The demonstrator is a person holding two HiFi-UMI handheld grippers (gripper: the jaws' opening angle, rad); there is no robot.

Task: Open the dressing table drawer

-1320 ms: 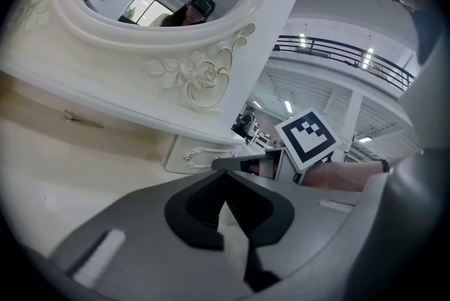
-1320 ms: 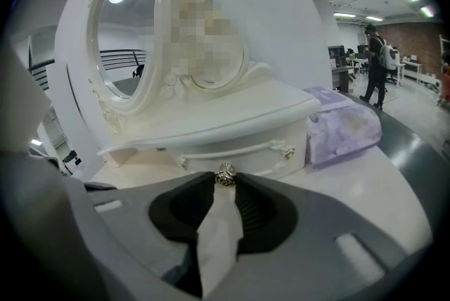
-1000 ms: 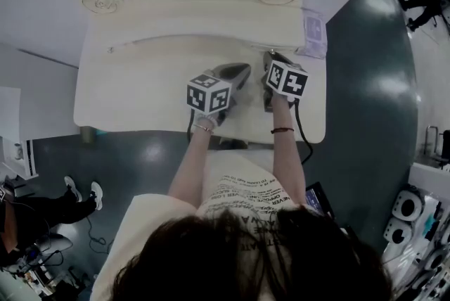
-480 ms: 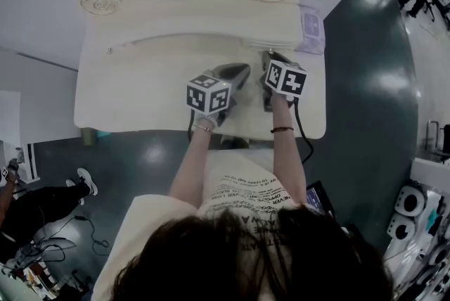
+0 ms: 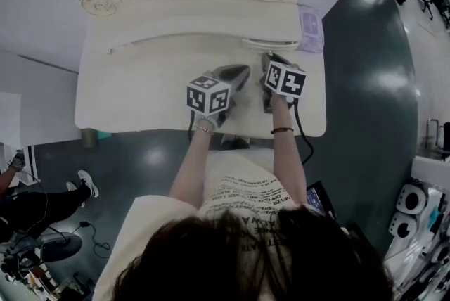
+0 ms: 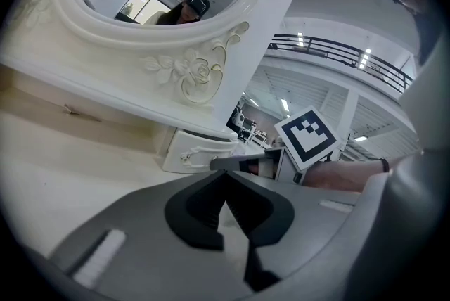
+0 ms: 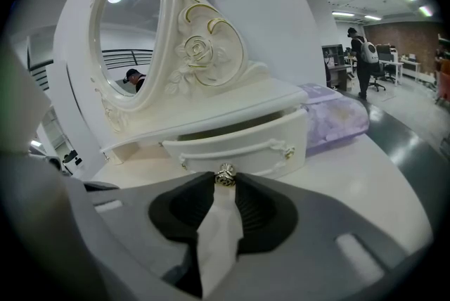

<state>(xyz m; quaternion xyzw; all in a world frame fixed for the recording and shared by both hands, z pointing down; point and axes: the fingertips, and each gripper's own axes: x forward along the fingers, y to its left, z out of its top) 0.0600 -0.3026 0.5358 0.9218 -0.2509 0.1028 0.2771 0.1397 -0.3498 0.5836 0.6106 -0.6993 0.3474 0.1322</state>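
- Right gripper view, just below frame centre: my right gripper has its jaws pinched on the small brassy rose-shaped knob, standing only as wide as that knob.
- The knob belongs to the cream curved drawer under the oval carved mirror. The drawer's front stands proud of its shelf with a dark gap above (partly out, I judge).
- I grip there because the knob is the drawer's one pull point.
- My left gripper has its jaws closed together on nothing, parked over the cream dressing table top, clear of the drawer's path.
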